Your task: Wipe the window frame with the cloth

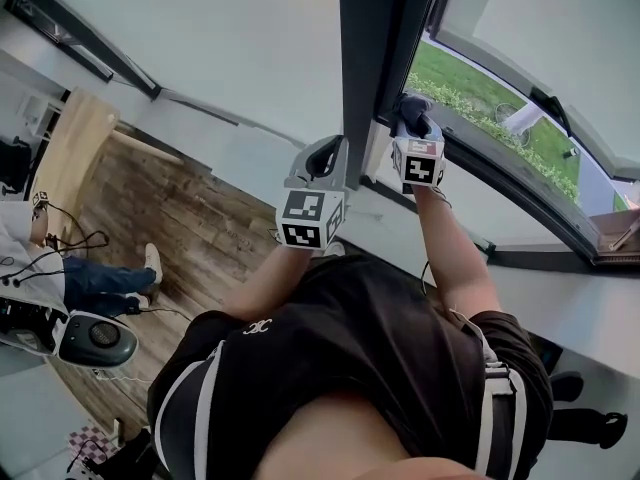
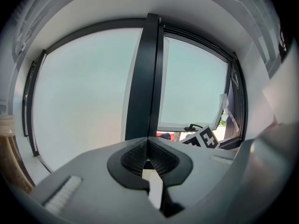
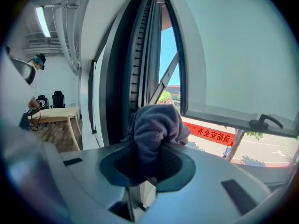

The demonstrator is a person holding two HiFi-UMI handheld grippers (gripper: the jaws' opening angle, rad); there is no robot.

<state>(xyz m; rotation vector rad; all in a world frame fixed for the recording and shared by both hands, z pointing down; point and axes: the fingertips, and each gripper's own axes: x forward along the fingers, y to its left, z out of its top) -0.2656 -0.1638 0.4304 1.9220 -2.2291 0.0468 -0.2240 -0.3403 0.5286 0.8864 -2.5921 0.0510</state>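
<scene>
In front of me stands the window frame [image 1: 364,63], its dark upright running between a pale closed pane on my left and the opened sash [image 3: 224,55] on my right. Through the gap beside the sash I see grass [image 1: 470,96] in the head view, and a red banner [image 3: 211,134] in the right gripper view. Below and to my left lies the wooden floor [image 1: 185,218], with a light wooden table [image 1: 68,148] at its far edge and a seated person [image 1: 95,280] near it.

My left gripper [image 1: 325,158] is raised just left of the upright; its jaws are pressed together with nothing between them, and its view looks straight up the dark post. My right gripper [image 1: 413,126] is held higher, on the right side of the upright, where the sash opens. Its jaws pinch the grey cloth [image 3: 154,125], which bulges out above them in a bunched wad. The cloth sits right by the ridged inner edge of the frame; I cannot tell whether it touches.
</scene>
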